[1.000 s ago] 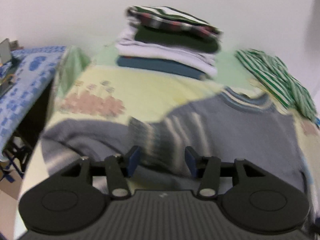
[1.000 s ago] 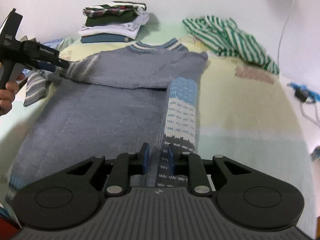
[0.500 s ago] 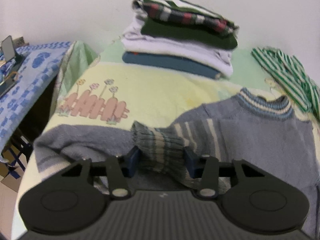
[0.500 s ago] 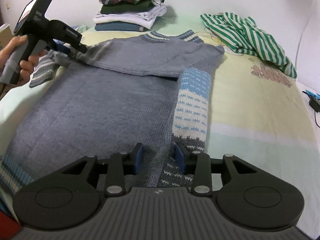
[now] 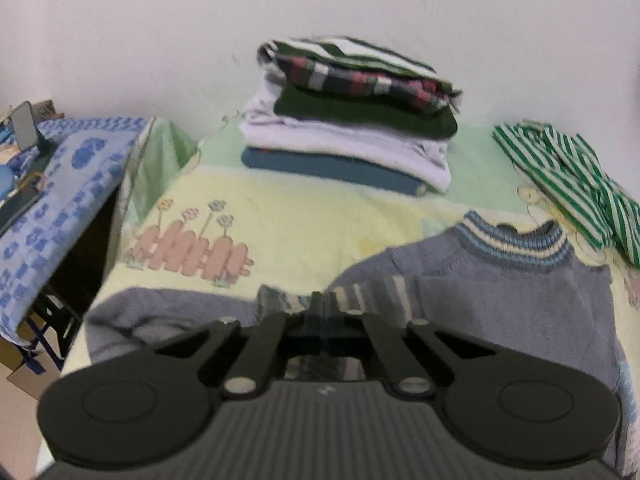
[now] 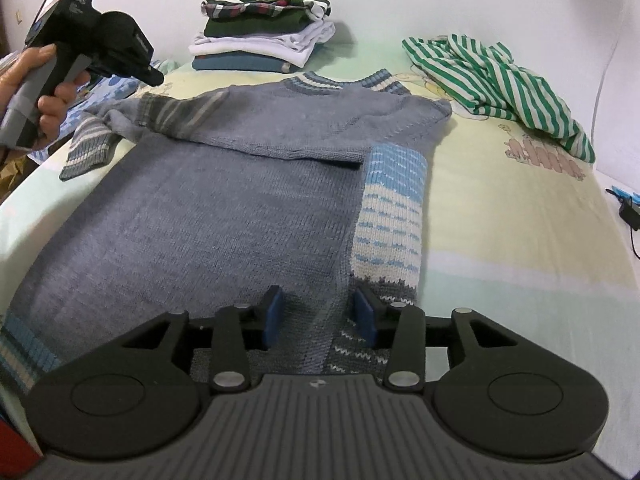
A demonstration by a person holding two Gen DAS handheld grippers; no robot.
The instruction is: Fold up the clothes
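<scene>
Since earlier, left gripper [image 5: 323,312] clamped shut on sweater [image 6: 208,216] sleeve; right gripper [image 6: 318,316] opening, fabric btwn pads.

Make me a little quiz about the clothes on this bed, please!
1. True or false: the left gripper is shut on the grey sweater's sleeve.
2. Which lies crumpled, unfolded? A) green-striped shirt B) blue towel C) red sock
3. What sits at the bottom of the folded stack?

Key: 1 true. 2 A. 3 a blue garment.
</scene>
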